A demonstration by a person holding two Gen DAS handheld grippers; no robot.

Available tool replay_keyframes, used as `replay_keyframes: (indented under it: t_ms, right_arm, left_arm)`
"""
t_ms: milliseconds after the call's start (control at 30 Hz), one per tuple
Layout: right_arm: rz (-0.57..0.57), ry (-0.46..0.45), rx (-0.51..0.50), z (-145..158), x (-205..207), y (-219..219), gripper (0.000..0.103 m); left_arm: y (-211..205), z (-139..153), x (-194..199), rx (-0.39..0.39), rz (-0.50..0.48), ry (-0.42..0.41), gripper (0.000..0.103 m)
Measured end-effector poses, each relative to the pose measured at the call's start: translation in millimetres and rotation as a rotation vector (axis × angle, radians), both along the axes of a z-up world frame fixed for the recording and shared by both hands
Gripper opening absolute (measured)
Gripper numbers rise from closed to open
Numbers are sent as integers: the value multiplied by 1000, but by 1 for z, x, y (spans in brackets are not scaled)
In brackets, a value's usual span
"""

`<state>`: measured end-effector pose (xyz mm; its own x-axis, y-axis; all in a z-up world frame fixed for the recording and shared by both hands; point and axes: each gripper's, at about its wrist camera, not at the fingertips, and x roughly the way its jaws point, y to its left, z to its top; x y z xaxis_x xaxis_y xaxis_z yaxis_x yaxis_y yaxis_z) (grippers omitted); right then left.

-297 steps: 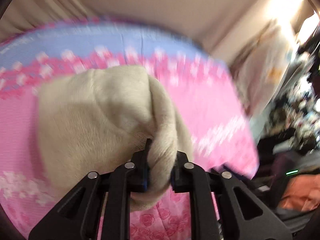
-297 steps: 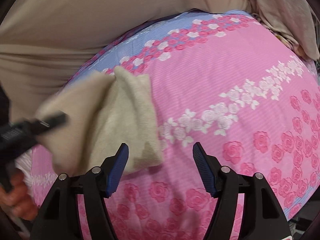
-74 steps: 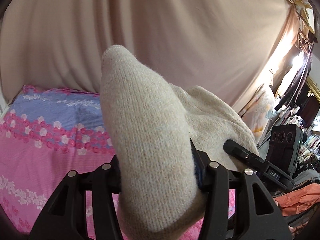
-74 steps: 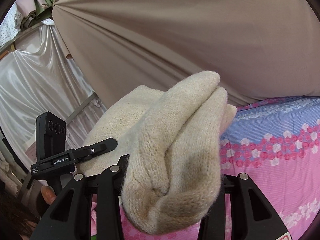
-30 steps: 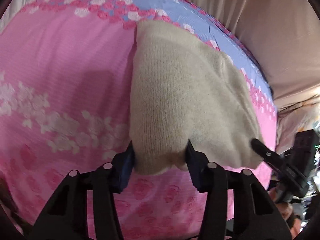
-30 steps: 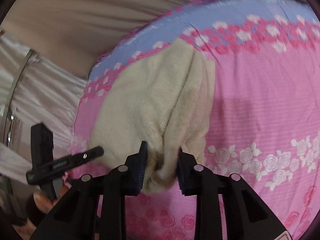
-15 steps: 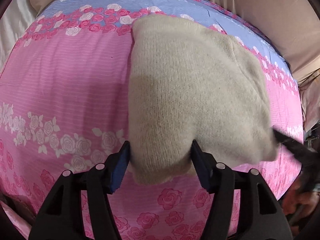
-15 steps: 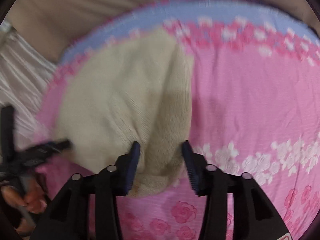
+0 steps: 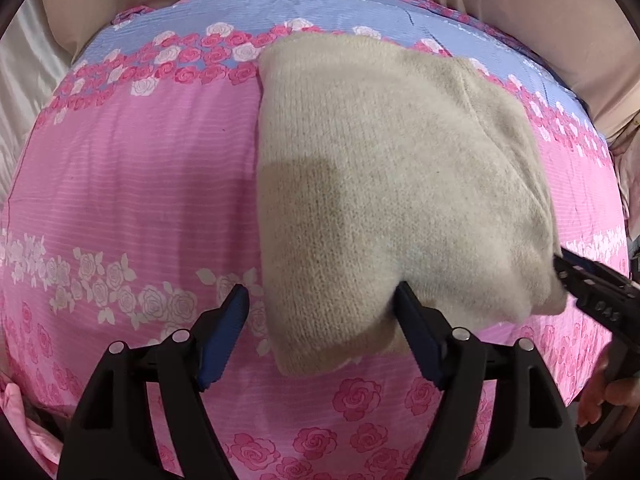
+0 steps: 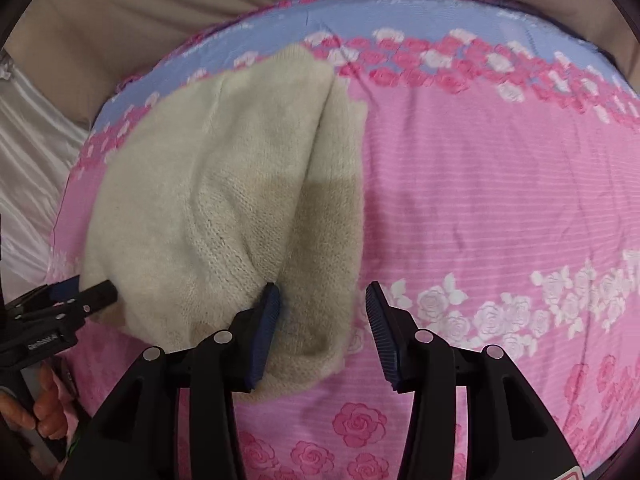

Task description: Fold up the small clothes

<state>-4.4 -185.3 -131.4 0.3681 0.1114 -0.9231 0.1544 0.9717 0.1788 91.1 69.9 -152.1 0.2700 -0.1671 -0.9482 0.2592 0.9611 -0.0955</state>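
A cream knitted garment (image 9: pixel 392 184) lies folded flat on the pink rose-print bedspread (image 9: pixel 132 184). My left gripper (image 9: pixel 322 300) is open, its jaws standing apart at the garment's near left corner, with nothing held. In the right wrist view the same garment (image 10: pixel 240 208) lies at left. My right gripper (image 10: pixel 322 292) is open around the garment's near right corner, not clamping it. The right gripper's tip (image 9: pixel 588 280) shows at the garment's right edge in the left wrist view, and the left gripper (image 10: pixel 60 300) shows at lower left in the right wrist view.
A beige curtain (image 10: pixel 160 8) hangs behind the bed. A blue band with roses (image 9: pixel 320 12) runs along the bedspread's far edge. White satin fabric (image 10: pixel 28 160) hangs at the left. The person's fingers (image 10: pixel 44 412) hold the left gripper's handle.
Both grippers lowered the garment onto the bedspread and then opened, letting go of it. The jaws are now wider apart than half a second ago.
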Motion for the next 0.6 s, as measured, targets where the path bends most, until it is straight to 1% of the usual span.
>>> replay_keyframes:
  t_ms: [100, 200, 300, 367, 400, 433, 467, 500, 533, 600]
  right_arm:
    - [-11, -49, -49, 20, -12, -1, 46]
    - [-24, -89, -74, 36, -25, -5, 51]
    - [-32, -131, -111, 51, -35, -3, 56]
    - [-33, -157, -123, 63, -43, -3, 63]
    - [-34, -168, -133, 68, -47, -3, 65]
    - [-32, -186, -149, 74, -51, -2, 67]
    - [-28, -202, -159, 78, -55, 1, 69]
    - [-25, -213, -170, 81, -58, 3, 70]
    - [-23, -224, -181, 83, -62, 4, 72]
    - [-18, -240, -200, 86, -69, 7, 73]
  left_arm:
    - [-3, 9, -7, 8, 4, -21, 71]
    - [-10, 20, -15, -2, 9, -42, 71]
    - [-16, 37, -26, -3, 29, -98, 72]
    - [-20, 53, -35, -8, 58, -162, 81]
    - [-22, 63, -41, -14, 84, -210, 89]
    - [-23, 70, -46, -23, 104, -253, 91]
    - [-24, 80, -53, -30, 133, -313, 93]
    - [-26, 86, -58, -32, 155, -354, 97]
    - [-28, 93, -63, -33, 173, -403, 97]
    - [-32, 101, -69, -27, 184, -451, 97]
